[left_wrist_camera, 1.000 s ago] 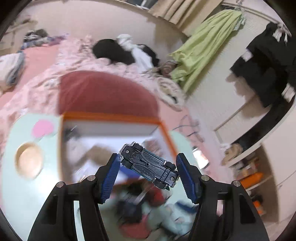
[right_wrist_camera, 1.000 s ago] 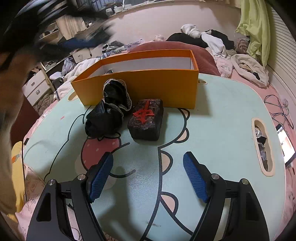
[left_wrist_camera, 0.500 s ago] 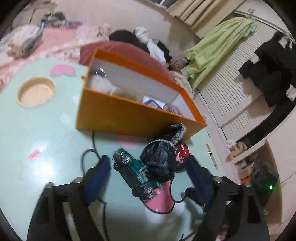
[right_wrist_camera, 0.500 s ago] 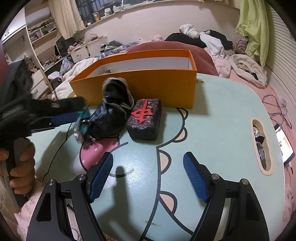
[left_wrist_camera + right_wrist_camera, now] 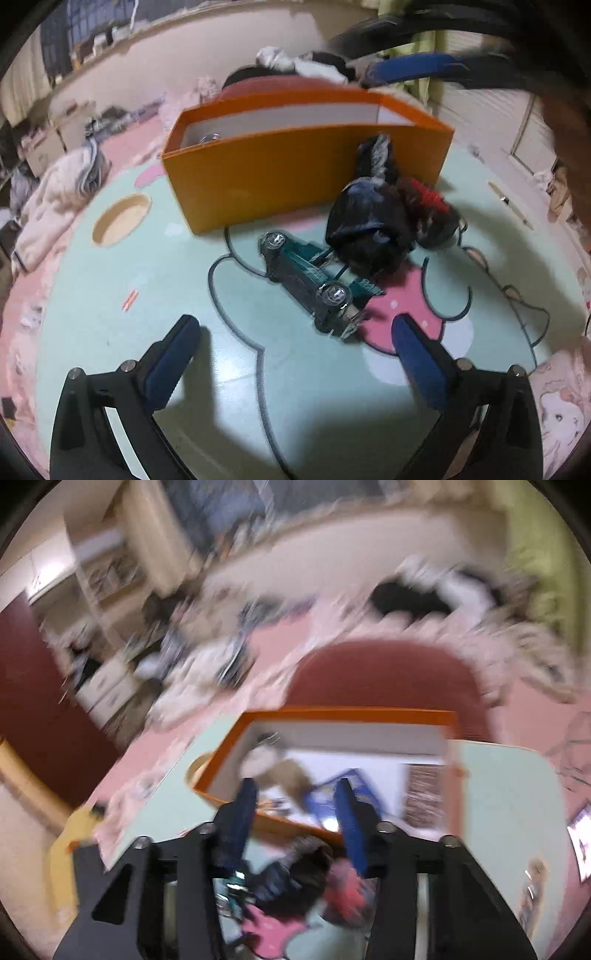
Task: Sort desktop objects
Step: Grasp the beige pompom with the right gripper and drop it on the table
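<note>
Judged from how things lie, the sorting is partly done: the orange box [image 5: 306, 166], in the upper middle of the left wrist view, already holds several items — in the blurred right wrist view a blue packet [image 5: 343, 786], a brown shape and a patterned piece show inside it, though they are too smeared to name. Three things are left out on the mint-green table [image 5: 147, 295], all in front of the box.

Going left to right in the left wrist view: a round wooden recess [image 5: 122, 219] sits at mid-left; the left gripper [image 5: 295, 350] fills the bottom of the frame with its blue pads spread wide and nothing between them. Just above it, centre frame, the green toy car [image 5: 310, 280] lies tipped on its side, wheels showing, apart from the pads and nearer the right-hand one. Touching the car's upper right is the black drawstring pouch [image 5: 369, 229], which leans near the box wall. Right of the pouch lies the dark block with a red mark [image 5: 428, 210].

The right gripper [image 5: 295, 808] hangs above the box's near edge, lower centre of its frame, its pads drawn fairly close with a gap between them; nothing visibly sits in that gap, though the blur keeps me from being certain. The pouch, block and car sit below it at the frame's bottom edge
</note>
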Motion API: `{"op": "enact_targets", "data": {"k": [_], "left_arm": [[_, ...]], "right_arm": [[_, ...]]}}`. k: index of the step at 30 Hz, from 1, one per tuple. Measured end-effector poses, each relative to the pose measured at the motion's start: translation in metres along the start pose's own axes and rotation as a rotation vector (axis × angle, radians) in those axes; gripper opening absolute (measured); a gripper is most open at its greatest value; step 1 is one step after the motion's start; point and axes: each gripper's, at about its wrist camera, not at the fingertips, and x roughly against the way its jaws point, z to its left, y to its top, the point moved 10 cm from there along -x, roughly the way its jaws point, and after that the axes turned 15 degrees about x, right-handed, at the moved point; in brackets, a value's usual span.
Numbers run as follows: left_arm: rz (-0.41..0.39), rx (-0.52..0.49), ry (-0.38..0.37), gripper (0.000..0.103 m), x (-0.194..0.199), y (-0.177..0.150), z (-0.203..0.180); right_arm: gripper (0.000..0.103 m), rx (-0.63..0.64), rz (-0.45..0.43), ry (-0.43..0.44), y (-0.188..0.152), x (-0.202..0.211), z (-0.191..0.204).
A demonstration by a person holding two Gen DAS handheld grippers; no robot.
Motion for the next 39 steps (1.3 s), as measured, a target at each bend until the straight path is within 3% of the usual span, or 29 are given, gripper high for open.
{"op": "enact_targets", "data": {"k": [3,7,8,9,11,14,18,22,26,31,34,39], "left_arm": [[0.001,0.005,-0.01,0.103,0.001,-0.001,0.003],[-0.001,0.011,-0.01,0.103,0.001,-0.002,0.008],[-0.001,0.01,-0.01,0.103,0.001,-0.002,0.008],[-0.001,0.011,-0.01,0.103,0.001,-0.002,0.008],[-0.002,0.011,-0.01,0.103,0.001,-0.002,0.008],[-0.001,0.011,-0.009,0.103,0.001,-0.002,0.008],[-0.002,0.011,-0.009,0.103,0.001,-0.001,0.009],[-0.005,0.01,-0.009,0.103,0.003,-0.001,0.01],[-0.004,0.009,-0.011,0.103,0.0,0.004,0.006],[0.004,0.03,-0.014,0.103,0.006,0.003,0.001],[-0.043,0.085,-0.057,0.1,0.019,0.013,0.007],[-0.083,0.159,-0.144,0.1,0.039,0.04,0.014]], "right_arm": [[0.042,0.108,0.198,-0.042,0.01,-0.047,-0.001],[0.042,0.167,0.321,-0.071,0.012,-0.096,-0.001],[0.04,0.166,0.351,-0.069,0.009,-0.106,-0.001],[0.023,0.153,0.364,-0.062,0.003,-0.112,-0.002],[0.023,0.107,0.333,-0.063,0.006,-0.112,-0.007],[0.023,0.075,0.2,-0.041,0.019,-0.088,-0.006],[0.023,0.033,-0.006,0.0,0.03,-0.028,-0.006],[0.023,-0.042,-0.137,0.003,0.006,0.032,-0.017],[0.023,-0.131,-0.143,-0.095,-0.051,0.064,-0.039],[0.024,-0.232,-0.047,-0.122,-0.106,0.05,-0.052],[0.026,-0.256,-0.002,-0.075,-0.117,0.029,-0.047],[0.035,-0.195,-0.032,-0.089,-0.101,0.022,-0.024]]}}
